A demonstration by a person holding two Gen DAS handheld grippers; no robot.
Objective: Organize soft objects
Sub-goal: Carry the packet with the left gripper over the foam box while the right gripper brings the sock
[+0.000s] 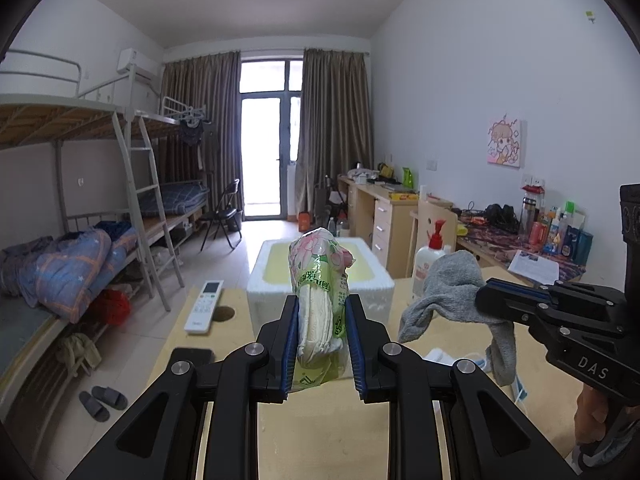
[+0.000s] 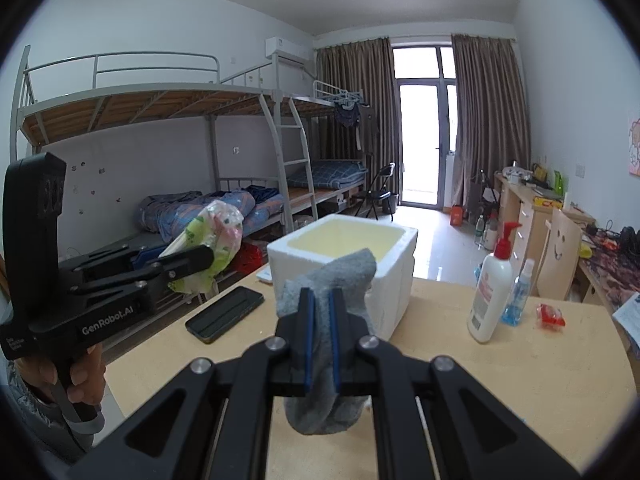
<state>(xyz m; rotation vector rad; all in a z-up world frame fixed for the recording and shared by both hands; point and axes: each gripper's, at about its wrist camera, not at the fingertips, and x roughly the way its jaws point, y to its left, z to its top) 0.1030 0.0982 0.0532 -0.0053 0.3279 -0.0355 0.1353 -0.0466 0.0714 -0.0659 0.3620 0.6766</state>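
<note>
Wooden table: pale top, bears all items below except those held.

Foam box: white, open-topped, yellowish inside, standing at the table's far edge.

Left gripper: black frame, blue pads, jaws partly closed and pressing both sides of the packet. Seen from the right wrist view, its side reads "GenRobot.AI" in white; a hand grips its handle.

Right gripper: same build, jaws closed tight on the sock. Its side, in the left wrist view, reads "DAS".

Packet: clear plastic wrapper around white contents, pink flower print at top, green band with printed characters too small to read. Held upright above the table, in front of the foam box.

Sock: grey, limp, draped over and hanging below the pads, held above the table just before the foam box.

Lotion bottle: white, red pump, label illegible; stands right of the box.

Phone: black, flat, left of the box.

Remote control: white, buttons visible, lettering unreadable.

Spray bottle: small, blue liquid, just beside the lotion bottle.

Red wrapper: crumpled, near the spray bottle.
</note>
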